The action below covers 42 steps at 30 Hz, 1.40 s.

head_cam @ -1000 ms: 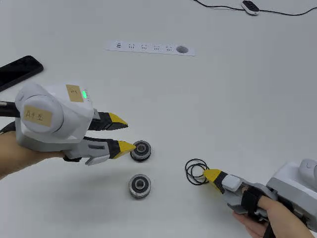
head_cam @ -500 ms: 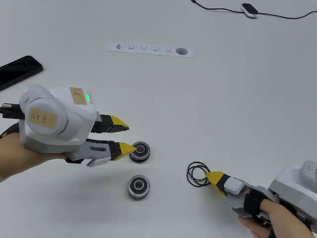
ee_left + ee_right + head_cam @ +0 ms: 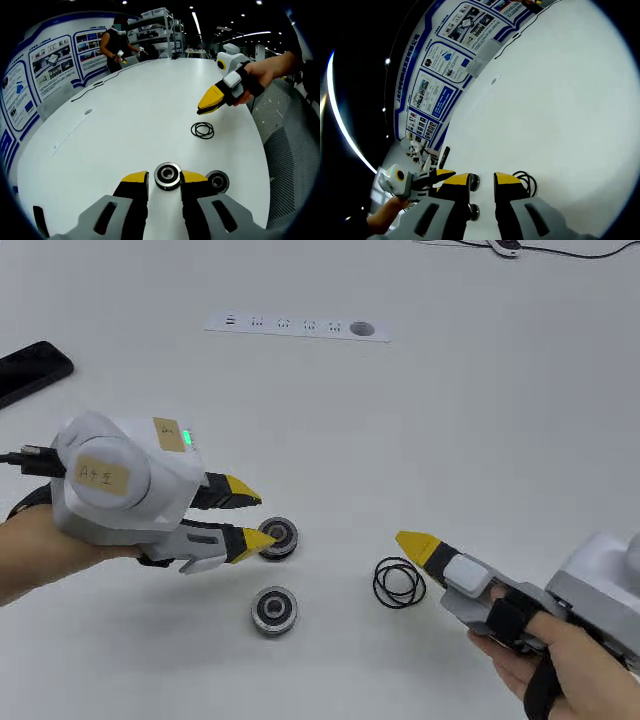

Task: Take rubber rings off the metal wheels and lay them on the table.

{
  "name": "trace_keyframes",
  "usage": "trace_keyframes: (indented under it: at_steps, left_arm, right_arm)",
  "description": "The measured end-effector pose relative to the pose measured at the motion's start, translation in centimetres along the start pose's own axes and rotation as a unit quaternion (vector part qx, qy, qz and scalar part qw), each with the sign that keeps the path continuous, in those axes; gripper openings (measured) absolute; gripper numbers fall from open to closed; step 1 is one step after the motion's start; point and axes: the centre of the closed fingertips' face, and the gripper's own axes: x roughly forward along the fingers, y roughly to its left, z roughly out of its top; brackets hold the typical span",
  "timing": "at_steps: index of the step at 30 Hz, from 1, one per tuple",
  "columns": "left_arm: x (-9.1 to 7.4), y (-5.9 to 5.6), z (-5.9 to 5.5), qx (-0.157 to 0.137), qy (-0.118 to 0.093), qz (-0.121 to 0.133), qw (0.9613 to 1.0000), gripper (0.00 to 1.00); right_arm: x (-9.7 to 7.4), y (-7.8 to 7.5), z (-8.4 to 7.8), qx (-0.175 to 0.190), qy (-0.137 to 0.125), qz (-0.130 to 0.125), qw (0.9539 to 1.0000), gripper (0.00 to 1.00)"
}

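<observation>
Left gripper view: a wheel [image 3: 167, 176] is framed just ahead between the left gripper's [image 3: 252, 517] parted fingers; the right gripper [image 3: 483, 181], also parted, is held beside loose rings [image 3: 202, 130].

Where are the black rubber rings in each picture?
Head view: rings lie lower middle, by the right gripper's tip.
Left gripper view: right of centre, below the right gripper.
Right gripper view: bottom, beside its jaw.
Shared landmark: the wheel at the left gripper.

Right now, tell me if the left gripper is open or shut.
Open. The left gripper's yellow tips stand apart, with a metal wheel at the gap between them; whether they touch it, I cannot tell.
</observation>
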Motion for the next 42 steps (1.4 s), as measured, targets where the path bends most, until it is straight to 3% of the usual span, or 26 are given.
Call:
trace_keyframes:
  at_steps: [5, 12, 18, 42]
  left_arm:
    - [0.7, 0.1, -0.1, -0.003, 0.002, -0.006, 1.0000, 0.25]
    - [1.5, -0.3, -0.6, 0.001, 0.011, -0.019, 0.9998, 0.22]
    - [1.8, -0.5, -0.7, 0.000, 0.012, -0.025, 0.9996, 0.21]
    - [2.0, -0.7, -1.0, -0.005, 0.013, -0.035, 0.9993, 0.14]
  right_arm:
    - [0.2, 0.6, -0.9, 0.000, 0.013, 0.010, 0.9999, 0.22]
    - [0.5, 0.7, -0.7, 0.006, 0.009, 0.020, 0.9997, 0.15]
    - [0.6, 0.8, -0.6, 0.009, 0.007, 0.021, 0.9997, 0.16]
    - [0.8, 1.0, -0.5, 0.017, 0.005, 0.023, 0.9996, 0.15]
